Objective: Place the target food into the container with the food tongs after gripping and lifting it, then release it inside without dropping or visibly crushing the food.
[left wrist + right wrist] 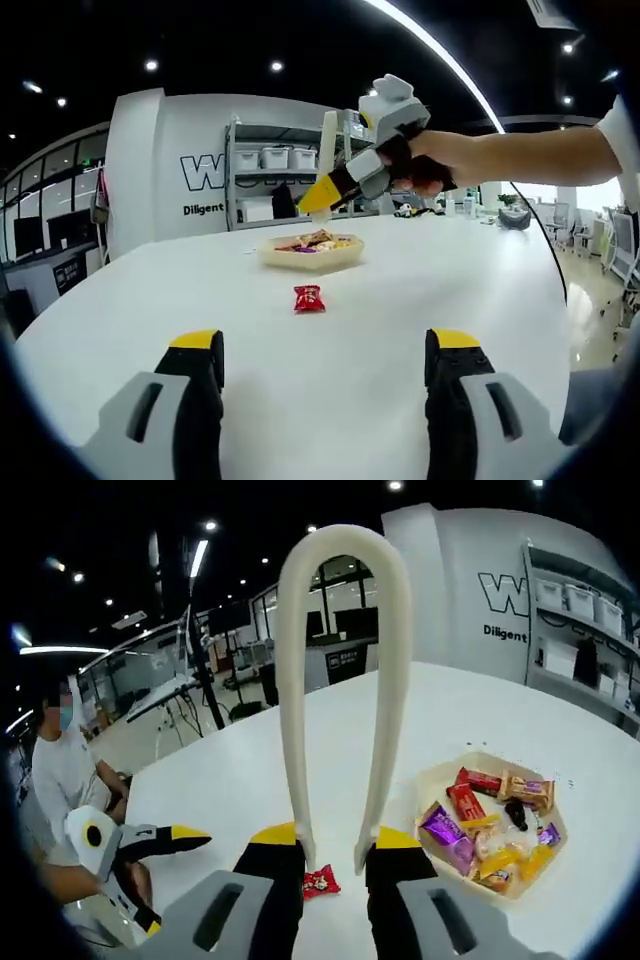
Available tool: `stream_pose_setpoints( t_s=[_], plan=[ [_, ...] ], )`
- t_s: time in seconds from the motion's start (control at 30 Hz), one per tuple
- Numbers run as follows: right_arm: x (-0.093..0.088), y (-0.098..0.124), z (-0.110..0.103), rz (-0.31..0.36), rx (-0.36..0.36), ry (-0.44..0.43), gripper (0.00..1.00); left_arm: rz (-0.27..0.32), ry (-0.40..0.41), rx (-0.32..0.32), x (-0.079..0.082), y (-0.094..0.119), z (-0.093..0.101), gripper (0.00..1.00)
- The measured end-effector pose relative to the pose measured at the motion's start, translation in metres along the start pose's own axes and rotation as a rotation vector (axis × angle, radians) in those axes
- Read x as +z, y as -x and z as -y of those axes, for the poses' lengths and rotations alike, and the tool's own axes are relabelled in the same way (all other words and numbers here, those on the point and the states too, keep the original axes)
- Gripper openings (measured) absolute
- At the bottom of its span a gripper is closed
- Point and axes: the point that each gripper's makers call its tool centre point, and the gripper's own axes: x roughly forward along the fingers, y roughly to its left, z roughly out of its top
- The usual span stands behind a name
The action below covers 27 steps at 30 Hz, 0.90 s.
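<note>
A small red snack packet (309, 298) is lying on a round white table (420, 290), alone on the bare surface, a little nearer the left gripper's camera than a shallow cream container (311, 252) that is already holding a mix of wrapped sweets. In the left gripper view, the left gripper (328, 352) is hovering low over the tabletop with its two yellow-tipped jaws standing wide apart, gripping nothing. Above and beyond the container, a person's hand (432, 162) is holding the right gripper (322, 197), its yellow tip pointing down toward the container and the cream tongs rising from it.

In the right gripper view, the right gripper (335, 842) is clamping a pair of cream food tongs (342, 660), each jaw pressing against one arm near the tips, while the looped end of the tongs is arching up and away from the camera. The tong tips are standing slightly apart, and the red snack packet (320, 882) is showing between the jaws, just below those tips; whether the tips are touching it cannot be told. The container (430, 780) is sitting just to the right, filled with purple, red, orange and brown wrappers. The left gripper (175, 838) is coming in at lower left, and a seated person (62, 770) is visible beyond the table edge
</note>
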Motion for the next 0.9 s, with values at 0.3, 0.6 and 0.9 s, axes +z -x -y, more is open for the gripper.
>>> stream_pose_setpoints(
  t_s=[0.3, 0.6, 0.9],
  plan=[
    [-0.021, -0.018, -0.029, -0.056, 0.080, 0.001, 0.17, 0.004, 0.010, 0.001, 0.000, 0.000, -0.001, 0.80],
    [-0.055, -0.028, -0.052, -0.132, 0.155, -0.028, 0.18, 0.003, 0.013, -0.002, 0.000, 0.000, -0.001, 0.80],
    [-0.072, -0.017, -0.029, -0.167, 0.103, -0.019, 0.19, 0.001, 0.008, -0.005, 0.000, 0.000, 0.002, 0.80]
  ],
)
